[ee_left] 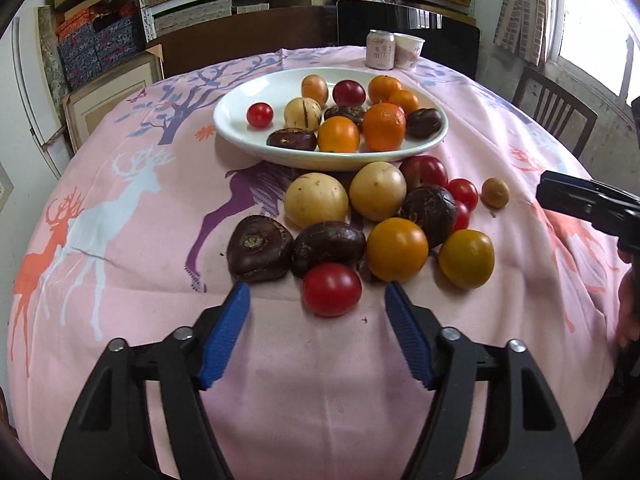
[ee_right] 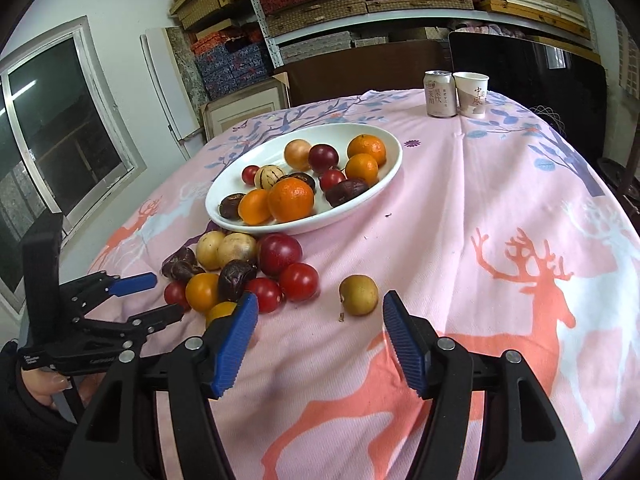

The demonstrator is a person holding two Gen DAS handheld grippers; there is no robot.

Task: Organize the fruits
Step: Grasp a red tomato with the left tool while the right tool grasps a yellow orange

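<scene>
The left tool (ee_left: 318, 294) stands spread, its ribbed blue pads (ee_left: 224, 336) on matte black arms, with nothing pinched; a glossy red tomato (ee_left: 331, 289) lies on the cloth just beyond the tips, touching neither pad. The right tool (ee_right: 320, 304) is likewise spread and empty, pointing at a lone dull brownish-yellow round fruit (ee_right: 358, 294) that sits apart from the heap.

The loose heap (ee_left: 376, 220) rests on the table between the tools and the plate: four wrinkled dark purple-brown water chestnuts, two pale matte yellow round fruits, two smooth orange-yellow ones and about four red tomatoes, some half hidden behind neighbours, so that count is unsure.

The white glazed oval plate (ee_left: 240, 120) holds some eleven or twelve pieces, among them pebbly-skinned tangerines, red tomatoes, dark chestnuts and one pale striped fruit; overlap blurs the total.

The pink woven tablecloth (ee_left: 140, 240) carries printed deer and trees. At the far edge one metal can (ee_right: 440, 94) touches one paper cup (ee_right: 473, 94). A hand (ee_right: 56, 388) gripping the left tool is cut off at the frame edge.
</scene>
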